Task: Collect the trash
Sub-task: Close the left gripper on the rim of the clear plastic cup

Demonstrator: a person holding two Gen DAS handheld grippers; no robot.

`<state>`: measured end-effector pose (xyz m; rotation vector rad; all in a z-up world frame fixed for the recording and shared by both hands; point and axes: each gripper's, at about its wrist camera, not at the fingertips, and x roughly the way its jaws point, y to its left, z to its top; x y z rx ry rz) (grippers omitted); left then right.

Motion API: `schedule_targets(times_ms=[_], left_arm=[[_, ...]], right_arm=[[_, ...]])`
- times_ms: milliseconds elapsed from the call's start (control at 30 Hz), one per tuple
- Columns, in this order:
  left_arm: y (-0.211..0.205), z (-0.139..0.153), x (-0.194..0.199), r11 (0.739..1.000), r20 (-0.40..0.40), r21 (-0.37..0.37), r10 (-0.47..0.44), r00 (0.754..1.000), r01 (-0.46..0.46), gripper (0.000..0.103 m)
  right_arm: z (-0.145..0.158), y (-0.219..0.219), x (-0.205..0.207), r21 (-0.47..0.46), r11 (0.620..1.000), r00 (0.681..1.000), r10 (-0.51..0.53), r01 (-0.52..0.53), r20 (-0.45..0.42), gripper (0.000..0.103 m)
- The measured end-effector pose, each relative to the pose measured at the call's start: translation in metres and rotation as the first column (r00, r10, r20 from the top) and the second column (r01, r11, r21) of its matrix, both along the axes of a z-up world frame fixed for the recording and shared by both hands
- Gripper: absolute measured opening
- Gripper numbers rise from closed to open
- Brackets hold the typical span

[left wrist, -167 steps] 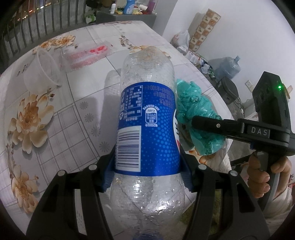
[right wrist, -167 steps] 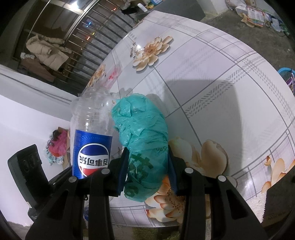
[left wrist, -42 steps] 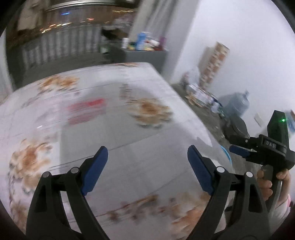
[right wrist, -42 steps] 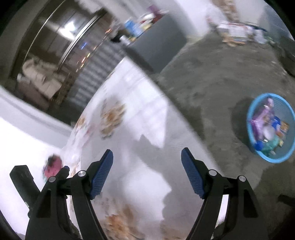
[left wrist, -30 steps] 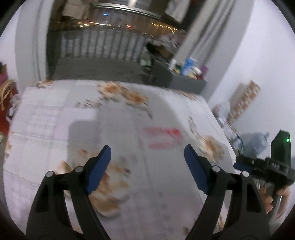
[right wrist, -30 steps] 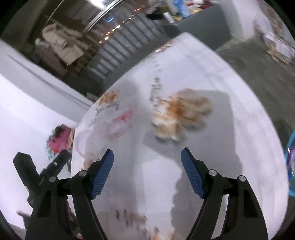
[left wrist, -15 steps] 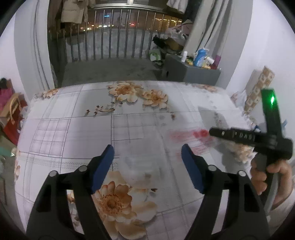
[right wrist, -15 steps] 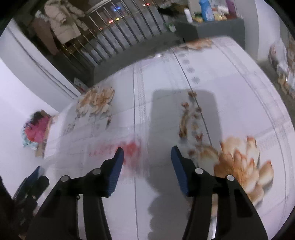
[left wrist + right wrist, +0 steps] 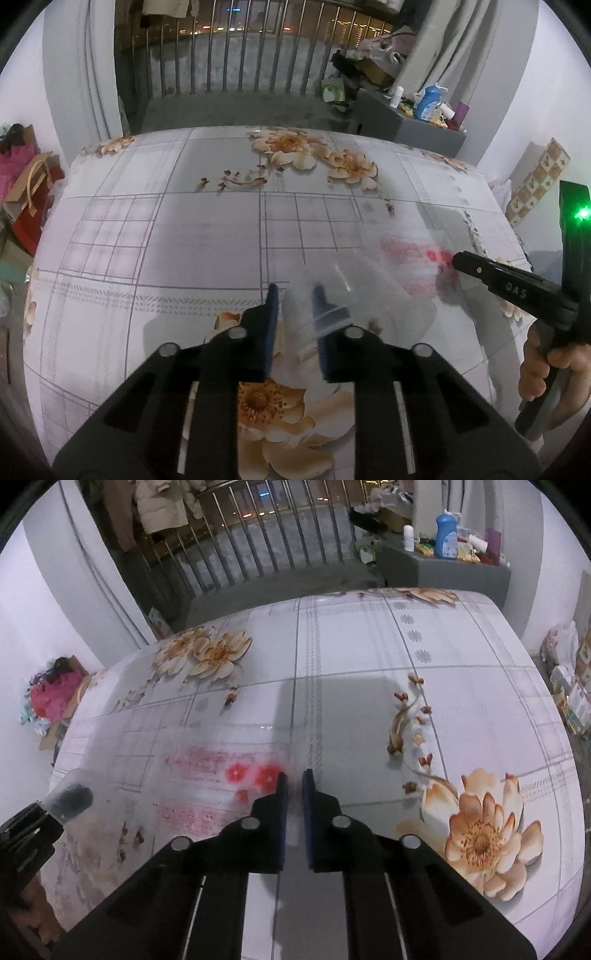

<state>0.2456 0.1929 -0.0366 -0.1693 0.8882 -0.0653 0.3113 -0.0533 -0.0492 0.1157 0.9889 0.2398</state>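
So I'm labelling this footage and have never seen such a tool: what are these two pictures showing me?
There is no robot here. A person holds a hand-squeezed clamp with two blue-padded fingers in each hand, and each clamp carries a wide-angle camera looking along its fingers. One picture comes from the left gripper, the other from the right gripper. Each view also catches the other tool at its edge, and the person's right hand shows in the left view. Below is a table covered in a flowered cloth. The left gripper pinches the wall of a clear plastic cup, one finger inside it. The right gripper pinches the edge of a clear wrapper with red print that lies on the cloth.
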Motion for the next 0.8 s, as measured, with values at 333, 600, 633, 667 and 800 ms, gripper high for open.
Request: schedule_targets(times_ms=[333, 600, 633, 667, 800], left_arm=[[-0.018, 0.003, -0.011, 0.997, 0.003, -0.049, -0.063, 0.998, 0.063, 0.006], [-0.037, 0.012, -0.021, 0.99, 0.015, -0.084, -0.109, 0.994, 0.109, 0.006], [-0.039, 0.013, -0.022, 0.989, 0.017, -0.088, -0.115, 0.993, 0.116, 0.006], [-0.042, 0.014, -0.023, 0.988, 0.02, -0.091, -0.123, 0.992, 0.124, 0.006], [-0.051, 0.02, -0.028, 0.983, 0.028, -0.108, -0.148, 0.989, 0.15, 0.006]], right_arm=[[0.0, -0.022, -0.025, 0.057, 0.996, 0.998, -0.063, 0.065, -0.026, 0.004], [0.013, -0.054, -0.063, 0.095, 0.988, 0.992, -0.122, 0.123, -0.017, 0.004], [0.016, -0.058, -0.067, 0.099, 0.987, 0.991, -0.13, 0.13, -0.014, 0.004], [0.019, -0.062, -0.073, 0.102, 0.985, 0.99, -0.139, 0.14, -0.009, 0.004], [0.026, -0.077, -0.092, 0.121, 0.977, 0.984, -0.177, 0.175, 0.003, 0.004]])
